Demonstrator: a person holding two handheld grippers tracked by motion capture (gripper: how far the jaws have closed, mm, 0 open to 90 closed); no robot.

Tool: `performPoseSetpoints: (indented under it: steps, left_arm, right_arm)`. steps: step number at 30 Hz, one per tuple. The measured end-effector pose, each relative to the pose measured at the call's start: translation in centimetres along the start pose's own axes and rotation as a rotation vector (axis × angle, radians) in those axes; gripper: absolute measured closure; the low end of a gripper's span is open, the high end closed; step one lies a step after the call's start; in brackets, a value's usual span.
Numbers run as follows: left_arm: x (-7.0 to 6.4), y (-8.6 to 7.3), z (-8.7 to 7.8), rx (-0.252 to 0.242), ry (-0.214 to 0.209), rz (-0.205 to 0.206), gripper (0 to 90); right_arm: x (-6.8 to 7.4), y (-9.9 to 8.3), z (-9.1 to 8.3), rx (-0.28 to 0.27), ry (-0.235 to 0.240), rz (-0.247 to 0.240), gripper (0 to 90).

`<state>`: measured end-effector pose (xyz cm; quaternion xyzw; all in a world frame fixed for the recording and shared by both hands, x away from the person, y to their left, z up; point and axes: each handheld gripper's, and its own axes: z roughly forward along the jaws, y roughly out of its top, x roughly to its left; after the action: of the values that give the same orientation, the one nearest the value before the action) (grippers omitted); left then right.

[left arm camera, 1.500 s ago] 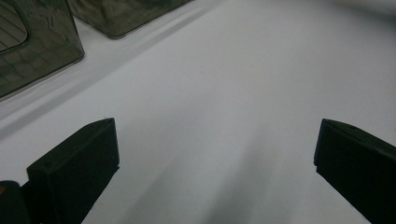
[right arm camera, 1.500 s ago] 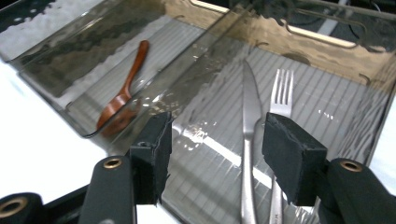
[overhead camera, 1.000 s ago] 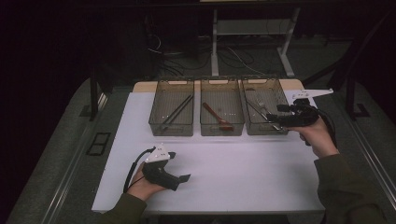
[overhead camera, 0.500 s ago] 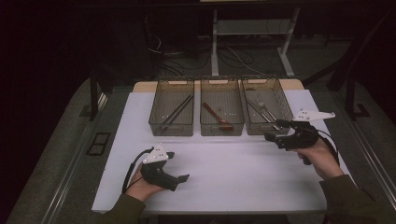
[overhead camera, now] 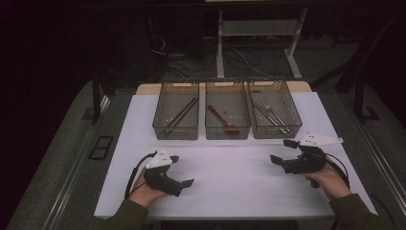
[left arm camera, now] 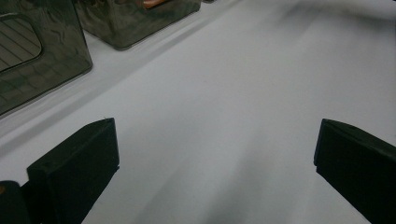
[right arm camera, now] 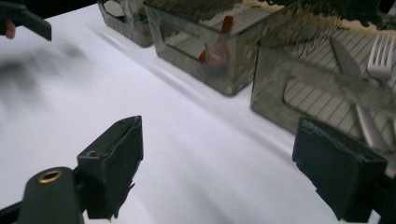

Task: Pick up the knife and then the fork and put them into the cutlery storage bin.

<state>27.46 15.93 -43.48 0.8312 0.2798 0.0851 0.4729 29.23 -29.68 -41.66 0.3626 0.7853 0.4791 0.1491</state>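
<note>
The left claw (overhead camera: pixel 181 170) rests low over the white surface (overhead camera: pixel 230 177) near its front left edge, held in the person's left hand (overhead camera: pixel 146 189). Its jaws stand wide apart with nothing between them; the left gripper view shows bare surface in the gap.

The right claw (overhead camera: pixel 282 152) sits near the front right of the surface, held in the right hand (overhead camera: pixel 328 179). Its jaws are likewise spread and hold nothing. It lies just in front of the right bin (overhead camera: pixel 274 115), apart from it.

Three clear bins stand side by side, touching or nearly so, along the far part of the surface:

- The left bin (overhead camera: pixel 176 117) holds dark chopsticks (overhead camera: pixel 182 114) lying diagonally.
- The middle bin (overhead camera: pixel 227 117) holds a red-brown spoon (overhead camera: pixel 222 119).
- The right bin holds a fork (overhead camera: pixel 273 114) and other metal cutlery.

In the right gripper view, the fork (right arm camera: pixel 383 56) lies on the ribbed floor of the nearest bin, with the spoon (right arm camera: pixel 217 42) in the next bin beyond. The two claws are well apart from each other.
</note>
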Motion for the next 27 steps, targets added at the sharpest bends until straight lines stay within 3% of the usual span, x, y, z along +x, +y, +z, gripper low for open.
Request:
performPoseSetpoints:
  steps: [4, 16, 27]
  left_arm:
    - [0.0, 0.0, 0.0, -0.001, 0.0, -0.001, 0.0]
    - [0.0, 0.0, 0.0, -0.002, -0.002, -0.003, 0.0]
    - [0.0, -0.1, -0.1, 0.004, -0.008, 0.005, 0.0]
  right_arm:
    - [0.4, -1.2, -0.4, -0.004, 0.01, 0.006, 15.6]
    - [0.9, -3.5, -0.9, 0.012, -0.021, 0.033, 14.2]
    - [1.0, -4.1, -1.0, 0.033, -0.032, 0.009, 13.3]
